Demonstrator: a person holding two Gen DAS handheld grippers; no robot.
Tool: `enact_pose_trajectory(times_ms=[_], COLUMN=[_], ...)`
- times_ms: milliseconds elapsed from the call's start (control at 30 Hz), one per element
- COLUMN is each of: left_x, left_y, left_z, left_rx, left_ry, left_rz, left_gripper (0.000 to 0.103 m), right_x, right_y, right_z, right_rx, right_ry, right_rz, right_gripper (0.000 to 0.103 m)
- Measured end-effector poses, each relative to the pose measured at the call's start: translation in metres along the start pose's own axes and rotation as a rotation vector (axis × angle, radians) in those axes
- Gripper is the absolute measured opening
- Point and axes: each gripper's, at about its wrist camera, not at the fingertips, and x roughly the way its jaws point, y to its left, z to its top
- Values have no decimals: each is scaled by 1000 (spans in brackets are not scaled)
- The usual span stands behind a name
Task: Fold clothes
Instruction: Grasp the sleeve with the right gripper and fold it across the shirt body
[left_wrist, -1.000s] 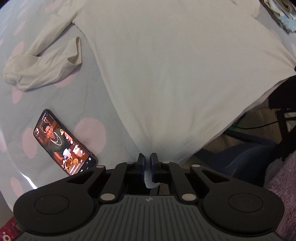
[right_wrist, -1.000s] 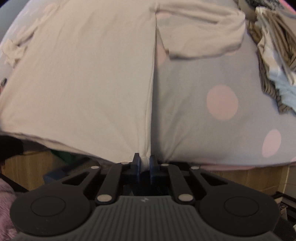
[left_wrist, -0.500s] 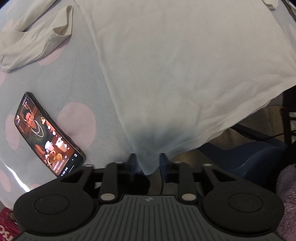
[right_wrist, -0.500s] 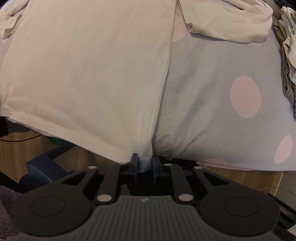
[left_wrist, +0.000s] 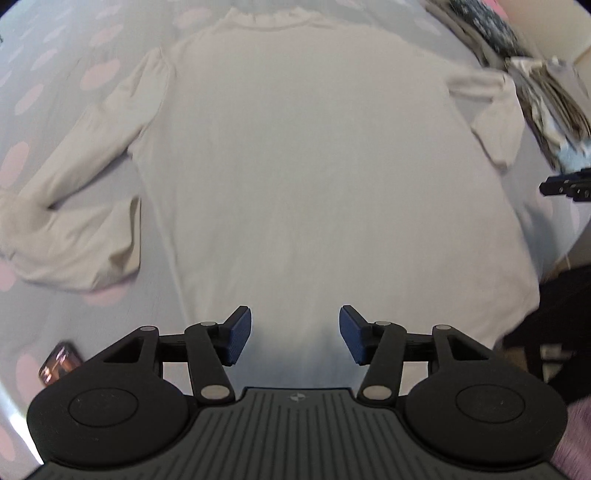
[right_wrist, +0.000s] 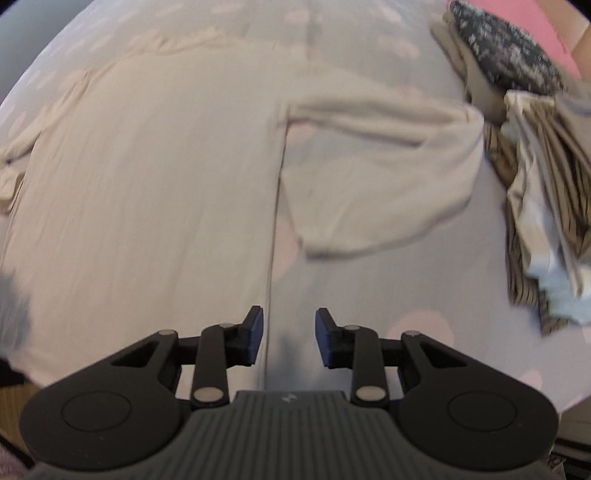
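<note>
Left gripper (left_wrist: 295, 334) hangs over my shirt (left_wrist: 295, 177) near its hem, jaws opening, nothing pinched between them. I see the right gripper (right_wrist: 289, 338) parted narrower above the shirt's side edge, its pads clear of the cloth. I have the shirt flat on the dotted sheet (right_wrist: 369, 295), sleeves out. I see a phone (left_wrist: 59, 362) lower left, a clothes pile (right_wrist: 543, 206) at right.

We see the phone (left_wrist: 59, 363) only as a blurred corner, mostly hidden behind the left gripper's body. The shirt's (left_wrist: 314, 192) lower hem disappears behind that body too. In the right wrist view, the pile of clothes (right_wrist: 546, 206) is smeared and cut by the right edge; we cannot tell its garments apart.
</note>
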Motion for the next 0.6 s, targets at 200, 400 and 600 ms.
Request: enact_pose_trajectory(times_ms=[200, 400, 600], left_x=[10, 9, -5], left_y=[5, 17, 50], left_z=[30, 47, 61], left_rx=[-42, 43, -12], left_ry=[-85, -83, -149], left_rz=[4, -15, -26], left_gripper=[51, 48, 48], right_x=[37, 82, 119], right_y=[-2, 2, -7], right_z=[46, 69, 76], right_rx=[51, 74, 96], right_ry=[-56, -32, 38], right_rz=[0, 11, -33], right_gripper=[34, 33, 30])
